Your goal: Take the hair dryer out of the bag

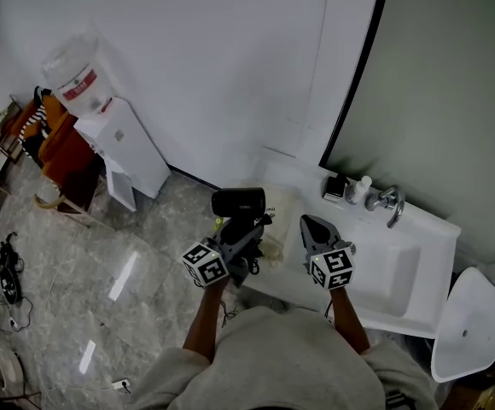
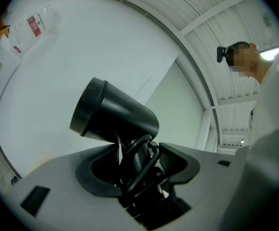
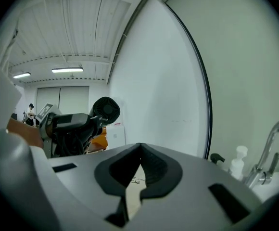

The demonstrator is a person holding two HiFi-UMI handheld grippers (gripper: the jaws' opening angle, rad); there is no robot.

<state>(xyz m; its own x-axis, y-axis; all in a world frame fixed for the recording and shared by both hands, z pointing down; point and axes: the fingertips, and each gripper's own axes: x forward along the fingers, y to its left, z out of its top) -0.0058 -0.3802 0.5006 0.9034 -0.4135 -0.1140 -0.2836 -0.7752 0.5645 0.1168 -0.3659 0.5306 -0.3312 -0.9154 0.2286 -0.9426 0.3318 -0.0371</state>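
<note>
Hair dryer [image 1: 238, 202] hung left of the sink [image 1: 439, 229], out of the bag, gripped by the left gripper [image 1: 249, 225]. The right gripper [image 1: 310, 222] sat between dryer and sink.

Left gripper view: jaws clamped on the handle plus looped cord [image 2: 142, 162]. We reckoned the dryer could pivot or slip on that cord.

Right gripper view: jaws closed, nothing held.

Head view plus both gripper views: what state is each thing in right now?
hair dryer: out of the bag, held up by its cord-wrapped handle.
left gripper: shut on the hair dryer.
right gripper: shut, empty.
bag: lying on the counter, without the dryer.
</note>
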